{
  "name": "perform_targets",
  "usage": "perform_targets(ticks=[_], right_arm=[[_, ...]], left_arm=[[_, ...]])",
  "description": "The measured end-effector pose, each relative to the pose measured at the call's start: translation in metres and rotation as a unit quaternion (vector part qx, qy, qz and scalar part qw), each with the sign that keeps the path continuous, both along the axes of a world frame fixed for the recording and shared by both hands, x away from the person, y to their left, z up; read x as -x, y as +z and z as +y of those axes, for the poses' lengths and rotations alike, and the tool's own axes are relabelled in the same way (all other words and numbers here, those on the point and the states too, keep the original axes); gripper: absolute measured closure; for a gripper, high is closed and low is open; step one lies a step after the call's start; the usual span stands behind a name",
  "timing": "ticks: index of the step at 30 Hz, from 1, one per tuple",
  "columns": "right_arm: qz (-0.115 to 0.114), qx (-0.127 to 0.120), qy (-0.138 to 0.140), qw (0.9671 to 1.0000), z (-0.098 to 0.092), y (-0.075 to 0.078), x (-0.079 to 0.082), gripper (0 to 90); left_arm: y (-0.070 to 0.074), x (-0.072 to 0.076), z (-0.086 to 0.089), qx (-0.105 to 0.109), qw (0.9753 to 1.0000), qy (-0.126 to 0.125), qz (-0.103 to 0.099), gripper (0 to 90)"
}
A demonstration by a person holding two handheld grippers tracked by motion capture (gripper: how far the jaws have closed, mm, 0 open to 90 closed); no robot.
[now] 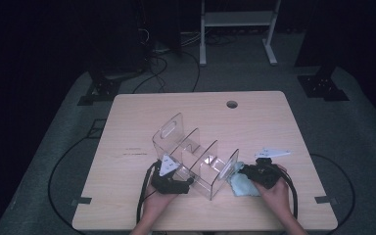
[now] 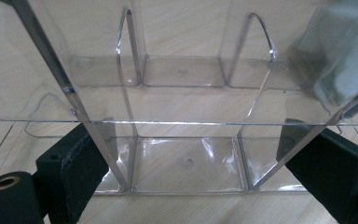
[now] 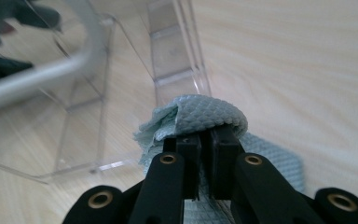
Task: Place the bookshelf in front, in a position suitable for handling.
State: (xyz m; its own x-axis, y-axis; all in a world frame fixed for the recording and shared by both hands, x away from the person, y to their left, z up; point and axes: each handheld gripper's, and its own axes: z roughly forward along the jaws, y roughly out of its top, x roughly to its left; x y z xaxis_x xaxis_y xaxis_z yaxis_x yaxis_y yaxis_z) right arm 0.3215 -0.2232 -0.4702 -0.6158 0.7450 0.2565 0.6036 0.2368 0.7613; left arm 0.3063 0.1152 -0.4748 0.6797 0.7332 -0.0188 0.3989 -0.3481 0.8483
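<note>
Jaws of right gripper [image 3: 205, 140] pinched shut on cloth [image 3: 205, 119], just right of organizer [image 1: 196, 156]; left gripper [image 2: 205, 154] jaws spread around its wall. Organizer may be tipped if wiped hard.

"What am I working on from here?"
"I see a pale wooden table [image 1: 142, 117] with rounded corners and a round cable hole [image 1: 232, 104] near its far edge."
"And lying on it?"
"A clear plastic divider rack [image 1: 191, 159] stands near the front, and a light blue cloth [image 1: 242, 186] lies just beside its right end."
</note>
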Motion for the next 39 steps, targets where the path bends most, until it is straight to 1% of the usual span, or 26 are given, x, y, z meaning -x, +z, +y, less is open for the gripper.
perform_targets(ticks=[1, 2, 4, 6, 7, 8, 10, 12, 13, 14, 15, 18, 20, 23, 25, 26, 28, 31, 32, 34, 37, 38, 39], right_arm=[[0.005, 0.003, -0.002, 1.0000, 0.000, -0.002, -0.001, 84.8], [0.004, 0.000, -0.002, 1.0000, 0.000, -0.001, -0.001, 84.8], [-0.016, -0.008, -0.003, 0.9998, -0.001, 0.010, 0.002, 84.8], [-0.045, -0.022, -0.002, 0.9988, -0.001, 0.024, 0.007, 84.8], [-0.052, -0.028, -0.001, 0.9983, -0.001, 0.030, 0.008, 84.8], [-0.057, -0.030, 0.001, 0.9979, -0.001, 0.032, 0.008, 84.7], [-0.052, -0.027, 0.003, 0.9983, -0.001, 0.027, 0.006, 84.6], [-0.036, -0.024, 0.003, 0.9991, -0.002, 0.016, 0.004, 84.6], [-0.026, -0.020, 0.002, 0.9995, -0.002, 0.013, 0.003, 84.6], [-0.021, -0.016, 0.002, 0.9996, -0.001, 0.011, 0.003, 84.6], [-0.026, -0.016, 0.003, 0.9995, -0.001, 0.014, 0.003, 84.7], [-0.051, -0.014, 0.002, 0.9986, 0.002, 0.029, 0.006, 84.6], [-0.062, -0.020, 0.001, 0.9979, 0.001, 0.033, 0.007, 84.6], [-0.047, -0.038, 0.003, 0.9982, -0.003, 0.025, 0.005, 84.7], [-0.030, -0.038, 0.003, 0.9988, -0.004, 0.018, 0.002, 84.7], [-0.030, -0.037, 0.003, 0.9989, -0.004, 0.018, 0.002, 84.7], [-0.043, -0.038, 0.000, 0.9983, -0.004, 0.026, 0.004, 84.7], [-0.074, -0.057, -0.003, 0.9956, -0.006, 0.044, 0.009, 84.7], [-0.074, -0.058, -0.002, 0.9956, -0.006, 0.046, 0.008, 84.7], [-0.067, -0.053, -0.002, 0.9963, -0.005, 0.040, 0.007, 84.7], [-0.037, -0.045, -0.004, 0.9983, -0.006, 0.022, 0.003, 84.7], [-0.033, -0.044, -0.004, 0.9985, -0.006, 0.020, 0.003, 84.7], [-0.037, -0.048, -0.005, 0.9981, -0.006, 0.022, 0.004, 84.7]], left_arm=[[0.000, 0.000, 0.000, 0.000, 1.0000, 0.000, 0.000, 8.4], [0.000, 0.000, 0.000, 0.000, 1.0000, 0.000, -0.001, 8.4], [0.000, 0.000, 0.000, 0.001, 1.0000, 0.000, -0.001, 8.4], [0.000, 0.000, 0.000, 0.001, 1.0000, 0.000, -0.001, 8.4], [0.000, 0.000, 0.000, 0.001, 1.0000, 0.000, -0.001, 8.4], [0.000, 0.000, 0.000, 0.001, 1.0000, 0.000, -0.001, 8.4], [0.000, 0.000, 0.000, 0.000, 1.0000, 0.000, -0.001, 8.4], [0.000, 0.000, 0.000, -0.002, 1.0000, 0.000, -0.001, 8.4], [0.000, 0.000, 0.000, -0.002, 1.0000, -0.001, 0.000, 8.4], [0.000, 0.000, 0.000, 0.000, 1.0000, 0.000, 0.000, 8.4], [0.000, 0.000, 0.000, 0.000, 1.0000, -0.001, 0.000, 8.4], [0.000, 0.000, 0.000, -0.001, 1.0000, 0.000, 0.001, 8.4], [0.000, 0.000, 0.000, -0.002, 1.0000, -0.001, 0.002, 8.4], [0.001, 0.000, 0.000, -0.002, 1.0000, -0.001, 0.001, 8.4], [0.001, 0.000, 0.000, -0.003, 1.0000, -0.001, 0.001, 8.4], [0.001, 0.000, 0.000, -0.002, 1.0000, -0.001, 0.002, 8.4], [0.000, 0.000, 0.000, -0.002, 1.0000, -0.001, 0.002, 8.4], [0.001, 0.000, 0.000, -0.002, 1.0000, -0.002, 0.002, 8.4], [0.000, 0.000, 0.000, -0.002, 1.0000, -0.001, 0.002, 8.4], [0.001, 0.000, -0.001, -0.002, 1.0000, -0.001, 0.001, 8.4], [0.001, 0.000, -0.001, -0.003, 1.0000, -0.002, 0.000, 8.4], [0.001, 0.000, -0.001, -0.003, 1.0000, -0.002, 0.002, 8.4], [0.001, 0.000, 0.000, -0.002, 1.0000, -0.003, 0.002, 8.4]])
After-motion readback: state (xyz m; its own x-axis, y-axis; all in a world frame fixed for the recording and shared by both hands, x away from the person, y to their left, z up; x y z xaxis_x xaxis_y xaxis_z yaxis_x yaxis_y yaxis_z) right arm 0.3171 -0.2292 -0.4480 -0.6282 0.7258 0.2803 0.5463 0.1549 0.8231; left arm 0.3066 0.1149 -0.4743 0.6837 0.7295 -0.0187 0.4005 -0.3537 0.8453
